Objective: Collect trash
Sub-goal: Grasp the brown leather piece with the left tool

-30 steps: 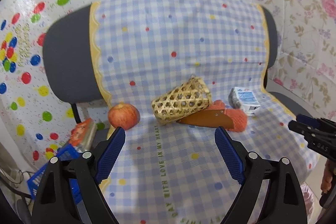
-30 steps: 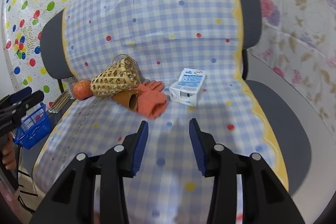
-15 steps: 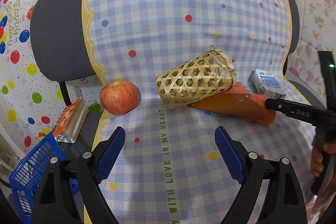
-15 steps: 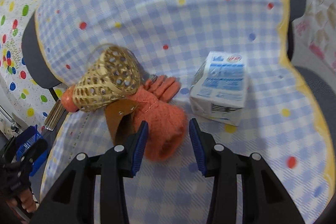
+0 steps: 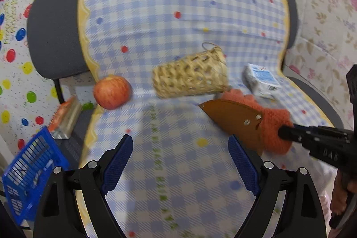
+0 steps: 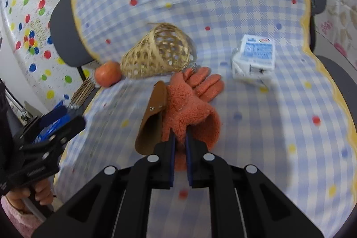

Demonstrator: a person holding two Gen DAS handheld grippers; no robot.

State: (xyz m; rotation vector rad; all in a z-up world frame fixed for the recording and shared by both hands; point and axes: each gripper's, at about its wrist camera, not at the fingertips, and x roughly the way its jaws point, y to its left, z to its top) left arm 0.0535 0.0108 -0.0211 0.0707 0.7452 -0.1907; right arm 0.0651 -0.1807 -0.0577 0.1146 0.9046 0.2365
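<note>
the right hand-held gripper (image 6: 179, 137) is sitting in the lower middle of the right wrist view, and its jaws have just been closing. now they are standing narrow, with a fold of the fuzzy orange knitted glove (image 6: 189, 108) pinched between the blue pads. it is taking the glove at the cuff end, probably because the thick fabric there is bunching up and giving something to bite. the glove is lying on the blue-and-white checked cloth (image 6: 256, 137) that is covering the seat of the chair. a brown leather sheath (image 6: 151, 124) is touching the glove on its left side, so lifting may drag it along.

the left hand-held gripper (image 5: 180, 162) is hanging in the lower part of the left wrist view with its jaws wide and nothing between them. it seems to be waiting free for another piece.

the white and blue milk carton (image 6: 254, 59), looking like the real trash, is lying on its side in the upper right of the right wrist view, apart from the glove. the woven bamboo basket (image 5: 189, 75) is lying tipped over in the middle, with the red apple (image 5: 111, 92) left of it. the blue plastic crate (image 5: 29, 175) is standing at the lower left, beside the chair, perhaps as the place for collecting.
</note>
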